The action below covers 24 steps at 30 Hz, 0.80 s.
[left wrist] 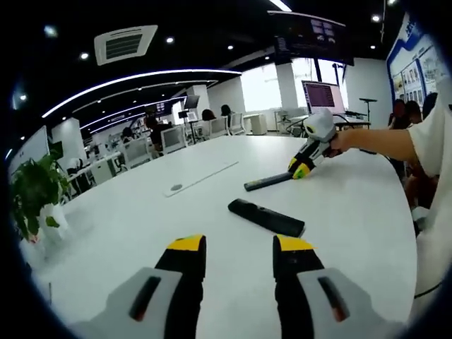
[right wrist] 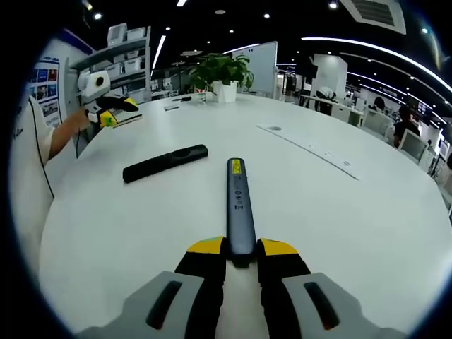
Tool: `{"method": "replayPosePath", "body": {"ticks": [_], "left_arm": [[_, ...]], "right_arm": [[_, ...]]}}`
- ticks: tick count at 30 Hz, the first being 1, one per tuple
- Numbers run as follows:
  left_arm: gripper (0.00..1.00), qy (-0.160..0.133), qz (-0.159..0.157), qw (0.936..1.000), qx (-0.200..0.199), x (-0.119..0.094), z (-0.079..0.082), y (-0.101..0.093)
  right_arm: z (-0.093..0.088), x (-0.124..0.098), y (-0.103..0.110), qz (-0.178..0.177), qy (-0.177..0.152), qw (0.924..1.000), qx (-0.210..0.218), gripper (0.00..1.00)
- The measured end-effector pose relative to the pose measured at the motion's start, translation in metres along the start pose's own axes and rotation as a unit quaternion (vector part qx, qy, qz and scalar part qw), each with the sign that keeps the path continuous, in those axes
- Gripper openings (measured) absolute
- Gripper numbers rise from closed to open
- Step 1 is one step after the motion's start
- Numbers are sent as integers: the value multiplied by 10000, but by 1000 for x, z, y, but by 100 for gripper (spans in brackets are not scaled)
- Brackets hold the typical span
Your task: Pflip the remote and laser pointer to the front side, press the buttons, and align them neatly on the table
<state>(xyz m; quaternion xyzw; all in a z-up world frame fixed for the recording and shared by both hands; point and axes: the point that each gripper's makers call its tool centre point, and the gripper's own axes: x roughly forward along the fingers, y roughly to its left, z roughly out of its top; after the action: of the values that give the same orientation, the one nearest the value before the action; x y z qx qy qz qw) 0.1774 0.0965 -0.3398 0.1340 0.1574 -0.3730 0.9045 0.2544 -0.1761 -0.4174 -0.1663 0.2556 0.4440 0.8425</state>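
We are gripping the laser pointer [right wrist: 239, 205] by its near end in our right gripper [right wrist: 240, 248], buttons facing up for pressing; our left gripper [left wrist: 239, 248] is hovering unclenched near the face-down remote [left wrist: 266, 217].

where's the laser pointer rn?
In the right gripper view the laser pointer lies on the white table, its near end between the right claw tips, with the black remote to its left.
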Motion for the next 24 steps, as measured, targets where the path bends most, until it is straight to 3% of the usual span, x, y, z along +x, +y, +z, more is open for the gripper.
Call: {"method": "replayPosePath", "body": {"ticks": [8,14,24], "left_arm": [[39,-50,-3,10000,-62,4,4,-2],[38,-89,41,9999,127,8,7,0],[36,-164,-4,9997,-181,13,6,-1]], "right_arm": [[1,-1,5,-25,10,10000,71,20],[0,-2,10,-6,31,10000,80,20],[-2,-6,21,62,-21,10000,29,21]]}}
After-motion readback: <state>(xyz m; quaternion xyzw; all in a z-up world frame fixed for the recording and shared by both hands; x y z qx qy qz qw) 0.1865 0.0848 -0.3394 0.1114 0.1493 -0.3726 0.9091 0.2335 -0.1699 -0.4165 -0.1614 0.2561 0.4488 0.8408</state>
